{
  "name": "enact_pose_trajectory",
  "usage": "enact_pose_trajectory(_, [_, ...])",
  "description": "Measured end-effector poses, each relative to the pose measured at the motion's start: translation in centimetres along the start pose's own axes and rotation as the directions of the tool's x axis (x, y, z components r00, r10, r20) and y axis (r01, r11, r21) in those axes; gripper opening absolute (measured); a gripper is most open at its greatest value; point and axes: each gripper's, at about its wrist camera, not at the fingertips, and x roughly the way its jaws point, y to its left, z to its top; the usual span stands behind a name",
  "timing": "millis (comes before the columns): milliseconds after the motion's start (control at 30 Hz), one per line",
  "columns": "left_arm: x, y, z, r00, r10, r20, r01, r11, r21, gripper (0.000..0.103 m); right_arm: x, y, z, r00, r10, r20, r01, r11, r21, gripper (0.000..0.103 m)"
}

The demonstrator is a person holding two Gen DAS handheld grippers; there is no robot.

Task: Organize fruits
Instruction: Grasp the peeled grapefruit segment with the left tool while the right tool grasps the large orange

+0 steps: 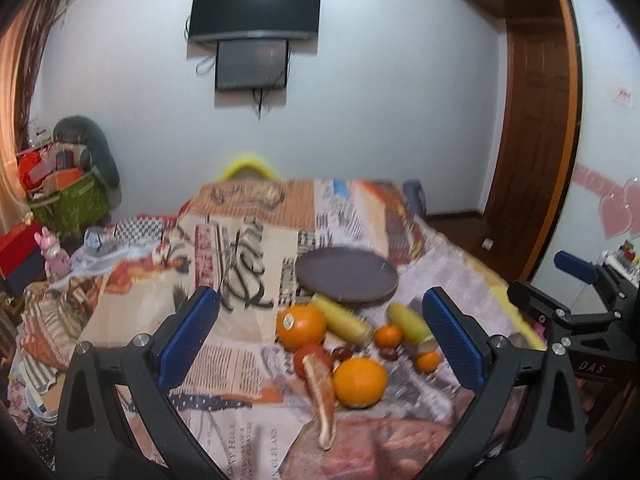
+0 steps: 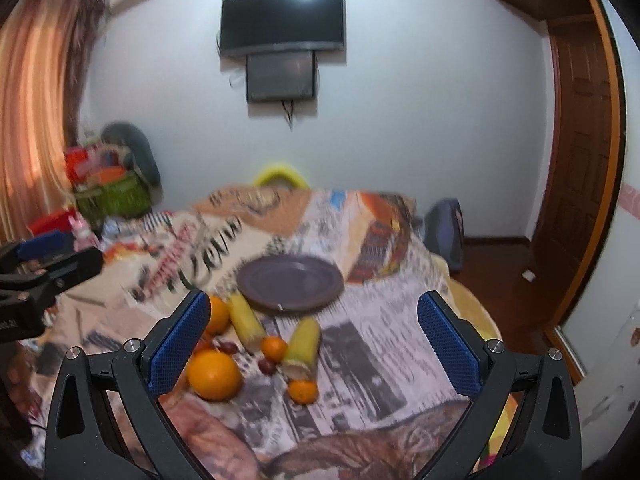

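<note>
A dark purple plate lies bare on the cloth-covered table. In front of it is a cluster of fruit: an orange with a sticker, a second orange, two corn pieces, two tangerines, a tomato, a citrus slice and small dark red fruits. My left gripper hovers open above the cluster, holding nothing. My right gripper is also open and empty, to the right of the fruit.
The table wears a patchwork newspaper-print cloth. A yellow chair back stands at the far edge. Boxes and a green basket crowd the left. A wooden door is at the right, and screens hang on the wall.
</note>
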Motion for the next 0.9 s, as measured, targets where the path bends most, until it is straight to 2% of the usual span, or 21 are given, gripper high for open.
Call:
enact_pose_trajectory(133, [2.4, 0.9, -1.8, 0.997, 0.015, -0.077, -0.016, 1.0, -0.005, 0.1, 1.5, 0.1, -1.4, 0.997, 0.012, -0.075, -0.014, 1.0, -0.025, 0.103])
enact_pose_trajectory(233, [4.1, 1.5, -3.0, 0.99, 0.024, -0.141, -0.026, 1.0, -0.011, 0.097, 2.8, 0.1, -2.5, 0.989, 0.063, -0.137, -0.065, 0.998, -0.014, 0.103])
enact_pose_trajectory(300, [5.2, 1.8, -3.8, 0.983, 0.021, -0.184, -0.025, 1.0, -0.018, 0.087, 3.4, 0.2, -3.0, 0.983, 0.076, -0.165, -0.078, 0.997, -0.003, 0.103])
enact_pose_trajectory(433, [7.4, 2.0, -5.4, 0.962, 0.004, -0.273, -0.013, 0.999, -0.033, 0.081, 4.8, 0.4, -3.8, 0.972, 0.095, -0.216, -0.096, 0.995, 0.008, 0.101])
enact_pose_trajectory(500, [8.3, 2.0, -6.2, 0.951, -0.005, -0.31, -0.007, 0.999, -0.04, 0.074, 5.6, 0.8, -4.2, 0.965, 0.115, -0.235, -0.116, 0.993, 0.008, 0.095])
enact_pose_trajectory(633, [9.9, 2.0, -7.7, 0.924, -0.034, -0.381, 0.013, 0.998, -0.059, 0.068, 6.5, 1.6, -4.9, 0.947, 0.168, -0.275, -0.172, 0.985, 0.01, 0.086])
enact_pose_trajectory(800, [11.3, 2.0, -9.5, 0.889, -0.073, -0.452, 0.044, 0.996, -0.073, 0.054, 7.3, 2.5, -5.4, 0.931, 0.21, -0.298, -0.219, 0.976, 0.004, 0.082])
enact_pose_trajectory(900, [11.9, 2.1, -10.2, 0.875, -0.098, -0.475, 0.064, 0.994, -0.088, 0.051, 7.6, 2.6, -5.4, 0.925, 0.225, -0.307, -0.234, 0.972, 0.008, 0.081])
